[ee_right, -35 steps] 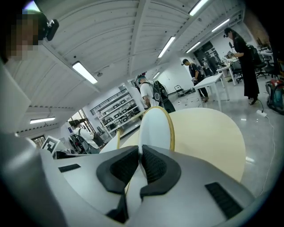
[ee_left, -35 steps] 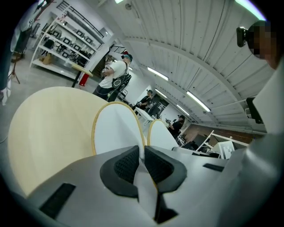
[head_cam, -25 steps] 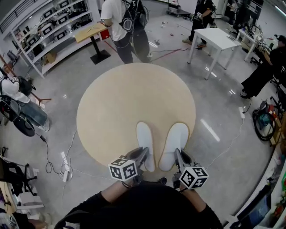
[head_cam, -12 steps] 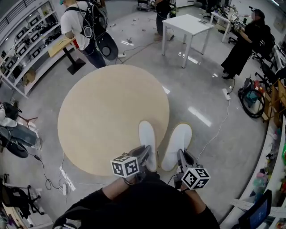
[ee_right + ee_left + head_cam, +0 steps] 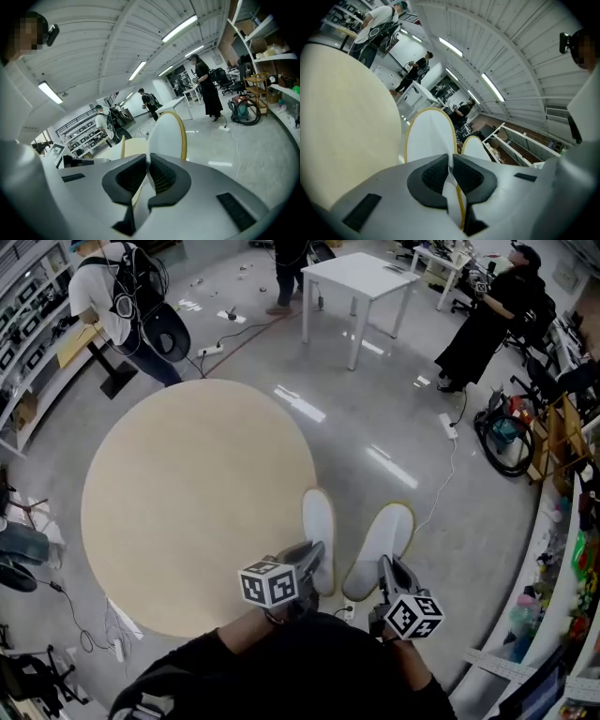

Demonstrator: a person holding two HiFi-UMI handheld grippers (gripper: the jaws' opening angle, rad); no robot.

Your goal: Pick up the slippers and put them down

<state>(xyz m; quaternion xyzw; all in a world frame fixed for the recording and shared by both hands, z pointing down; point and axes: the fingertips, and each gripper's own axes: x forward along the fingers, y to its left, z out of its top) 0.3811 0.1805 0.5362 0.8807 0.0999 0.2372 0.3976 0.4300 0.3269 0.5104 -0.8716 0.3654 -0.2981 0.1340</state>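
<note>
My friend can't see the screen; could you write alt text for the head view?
The left gripper clamps one white slipper by its heel, the right gripper the other slipper, held out by a round beige table over a shiny grey floor. Other people stand farther off.

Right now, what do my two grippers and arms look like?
The left gripper and right gripper match: light grey moulded bodies, black ribbed pads on the jaws, and a white cube with black square markers on each. The sleeves are black. No cables show.
</note>
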